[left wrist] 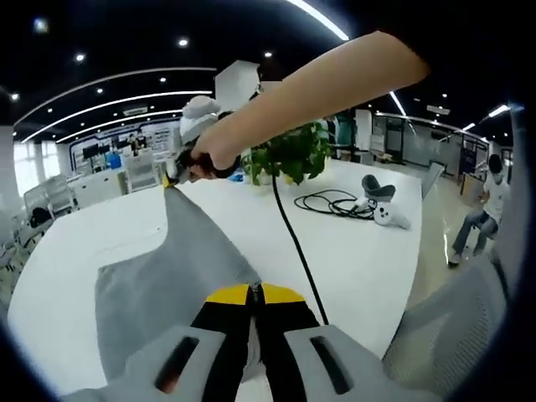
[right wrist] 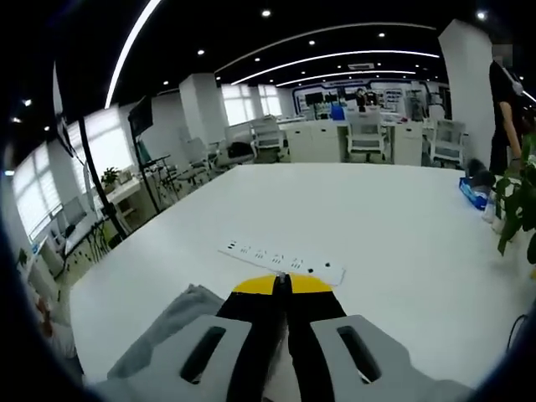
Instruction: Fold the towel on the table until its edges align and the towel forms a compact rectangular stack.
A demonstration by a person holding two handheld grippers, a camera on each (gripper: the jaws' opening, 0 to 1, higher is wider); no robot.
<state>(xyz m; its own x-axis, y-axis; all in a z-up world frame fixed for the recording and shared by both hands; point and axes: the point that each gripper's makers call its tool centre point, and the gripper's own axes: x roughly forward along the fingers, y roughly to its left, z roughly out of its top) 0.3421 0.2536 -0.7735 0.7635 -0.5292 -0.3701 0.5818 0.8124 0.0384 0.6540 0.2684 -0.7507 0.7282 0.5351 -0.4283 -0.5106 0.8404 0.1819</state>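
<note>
The grey towel (left wrist: 167, 276) hangs stretched above the white table (left wrist: 352, 260), running from my left gripper (left wrist: 255, 292) up to my right gripper (left wrist: 178, 175). My left gripper's yellow-tipped jaws are pressed together on the towel's near edge. The right gripper, held in a person's hand (left wrist: 209, 155), pinches the towel's far corner into a peak. In the right gripper view, my right gripper (right wrist: 282, 284) is shut, and a fold of the grey towel (right wrist: 167, 327) droops below and left of its jaws.
A black cable (left wrist: 293, 243) trails from the right gripper across the table. A potted plant (left wrist: 289, 155), a coiled cord (left wrist: 331, 203) and a white controller (left wrist: 389, 216) lie beyond. A white power strip (right wrist: 280, 261) lies just past the right jaws. A mesh chair (left wrist: 452, 327) stands beside the table.
</note>
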